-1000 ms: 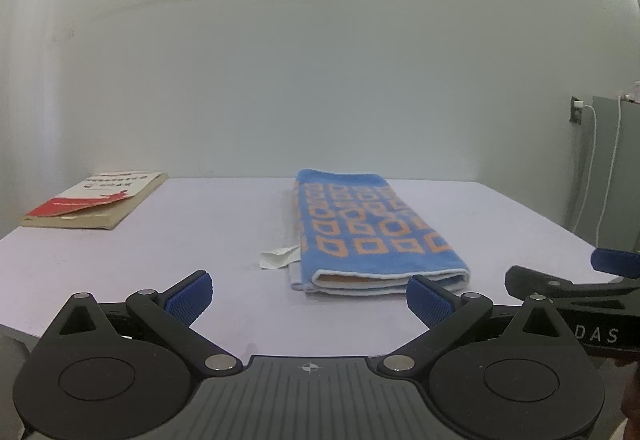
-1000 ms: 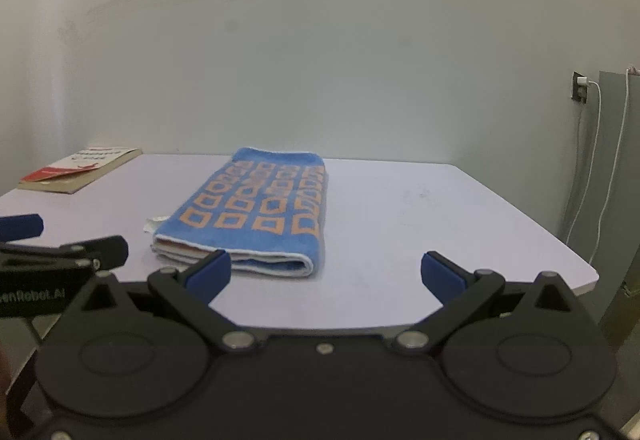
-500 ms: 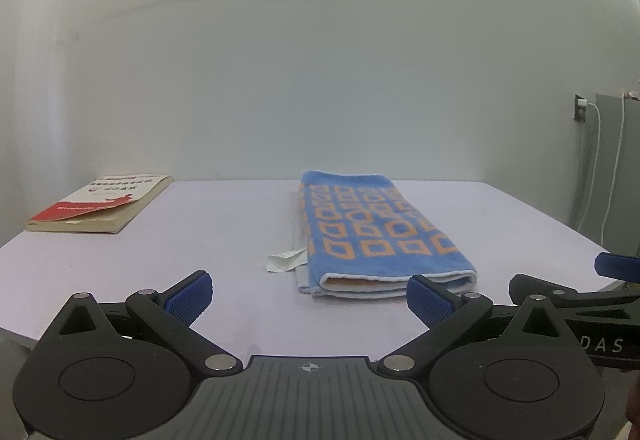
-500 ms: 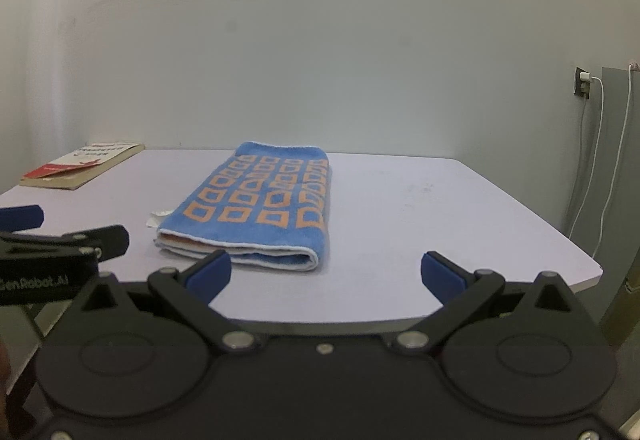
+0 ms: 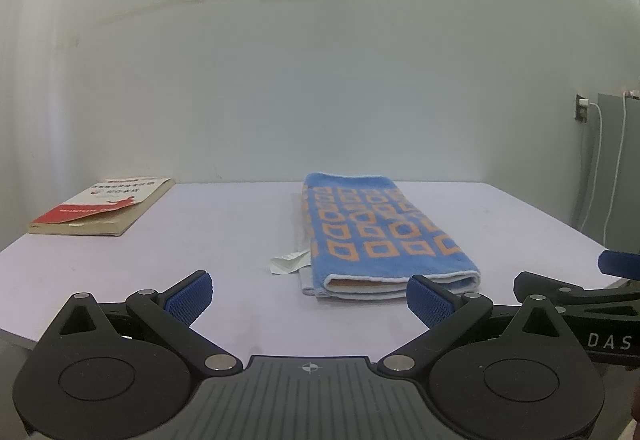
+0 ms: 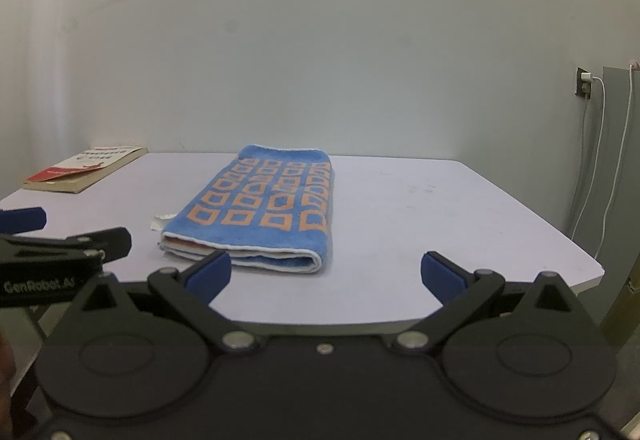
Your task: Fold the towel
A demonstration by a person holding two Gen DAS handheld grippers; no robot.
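A blue towel with orange squares (image 5: 380, 236) lies folded into a long narrow stack on the white table (image 5: 200, 252), with a white label sticking out at its left side. It also shows in the right wrist view (image 6: 264, 208). My left gripper (image 5: 310, 294) is open and empty, held back near the table's front edge, apart from the towel. My right gripper (image 6: 326, 276) is open and empty, also at the front edge, short of the towel's near end.
A red and white book (image 5: 104, 204) lies at the table's far left; it also shows in the right wrist view (image 6: 84, 168). A wall outlet with white cables (image 6: 592, 160) and a grey cabinet (image 5: 620, 168) stand to the right. A plain wall runs behind the table.
Both grippers have drawn back slightly from the towel, so it looks a little farther off. The towel has not moved. Both grippers stay open.
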